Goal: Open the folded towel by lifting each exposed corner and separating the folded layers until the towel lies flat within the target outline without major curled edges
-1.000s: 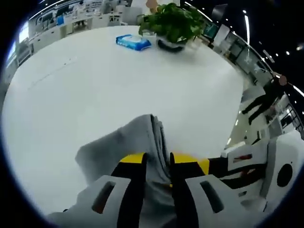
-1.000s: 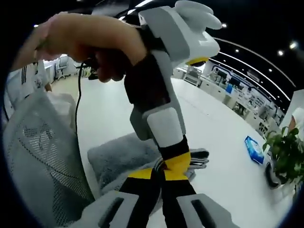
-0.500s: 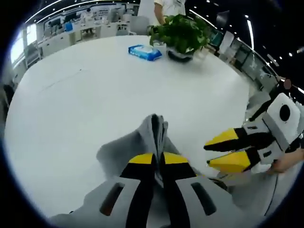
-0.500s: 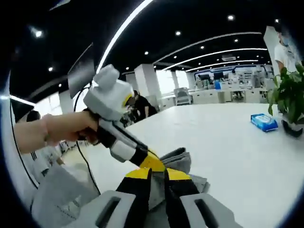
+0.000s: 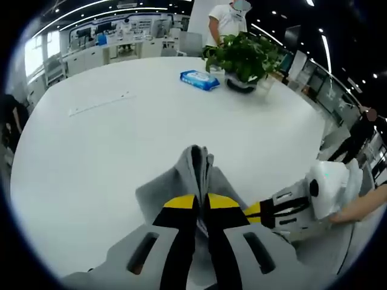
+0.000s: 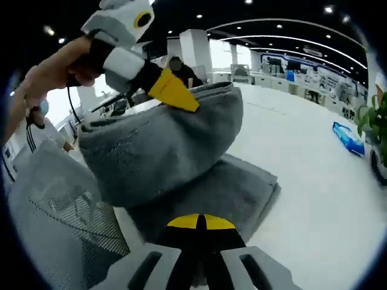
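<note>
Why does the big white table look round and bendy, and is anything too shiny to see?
Left gripper view: the fisheye lens bends the table into a dome; its top is evenly bright. Right gripper view: the towel stays sharp, but the windows behind it glare white.

Table: a broad white round top [image 5: 121, 145] is spread ahead of the left tongs; it is seen again beyond and right of the right tongs [image 6: 302, 181].
Plant: a leafy green plant [image 5: 245, 54] in a dark pot is set at the table's far edge, ahead and right of the left tongs.
Packet: a blue packet [image 5: 199, 79] is laid just beside the plant, and is seen far right of the right tongs [image 6: 349, 138].
Ceiling: a dark ceiling [image 6: 272, 12] is lit by long curved strips and small spots.
Pillar: a white column [image 6: 196, 54] is seen beyond the right tongs.
Desks: rows of white desks [image 5: 109, 48] are ranged behind the table.
Chair: a grey mesh back [image 6: 54, 211] is seen left of the right tongs.
</note>
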A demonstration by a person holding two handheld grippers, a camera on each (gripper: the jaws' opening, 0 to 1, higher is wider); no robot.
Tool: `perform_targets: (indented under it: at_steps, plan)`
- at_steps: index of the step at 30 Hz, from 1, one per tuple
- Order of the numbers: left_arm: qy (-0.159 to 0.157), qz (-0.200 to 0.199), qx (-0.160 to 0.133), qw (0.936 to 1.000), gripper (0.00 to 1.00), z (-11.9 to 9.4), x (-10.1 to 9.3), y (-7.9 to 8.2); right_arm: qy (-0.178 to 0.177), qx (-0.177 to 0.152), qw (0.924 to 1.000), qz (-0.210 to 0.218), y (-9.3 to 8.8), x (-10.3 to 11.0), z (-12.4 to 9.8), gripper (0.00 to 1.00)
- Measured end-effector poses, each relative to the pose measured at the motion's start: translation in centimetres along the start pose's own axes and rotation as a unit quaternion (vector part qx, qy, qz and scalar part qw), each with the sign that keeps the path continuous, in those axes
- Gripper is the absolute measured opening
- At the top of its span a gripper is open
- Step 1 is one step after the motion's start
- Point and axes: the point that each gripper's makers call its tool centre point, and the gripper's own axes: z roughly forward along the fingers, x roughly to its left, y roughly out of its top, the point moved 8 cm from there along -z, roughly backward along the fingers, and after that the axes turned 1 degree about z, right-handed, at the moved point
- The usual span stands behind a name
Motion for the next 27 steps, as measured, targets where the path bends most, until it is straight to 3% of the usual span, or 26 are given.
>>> perform_targets:
  at_steps: [2,4,12,16,19,21,27]
  plan:
    - [0.0,0.0,-0.002,1.0,0.04,-0.1,0.0,0.0,0.003,0.027,0.9988,-0.041,-0.7,0.2,0.5,0.0]
    - [0.001,-0.003,-0.004,1.0,0.04,-0.2,0.1,0.0,-0.004,0.011,0.9956,-0.093,-0.4,0.0,0.7,0.0]
    - [0.009,-0.011,-0.013,0.9998,0.04,-1.3,1.1,-0.1,-0.006,0.022,0.9971,-0.073,-0.4,-0.3,0.3,0.0]
    - [0.019,-0.006,-0.015,0.9997,0.04,-2.3,2.2,0.0,-0.022,0.033,0.997,-0.066,-0.7,-1.2,-0.3,0.0]
    - [0.025,-0.005,-0.012,0.9996,0.04,-3.1,3.0,0.1,-0.024,0.037,0.9981,-0.044,-1.0,-2.0,-0.7,0.0]
    - [0.031,-0.007,-0.006,0.9995,0.04,-3.6,3.8,0.1,-0.03,0.038,0.9988,0.002,-1.4,-2.6,-1.1,0.0]
    - [0.043,0.007,0.007,0.999,0.04,-4.6,4.7,-0.1,-0.048,0.047,0.9976,0.018,-1.9,-3.9,-1.9,0.0]
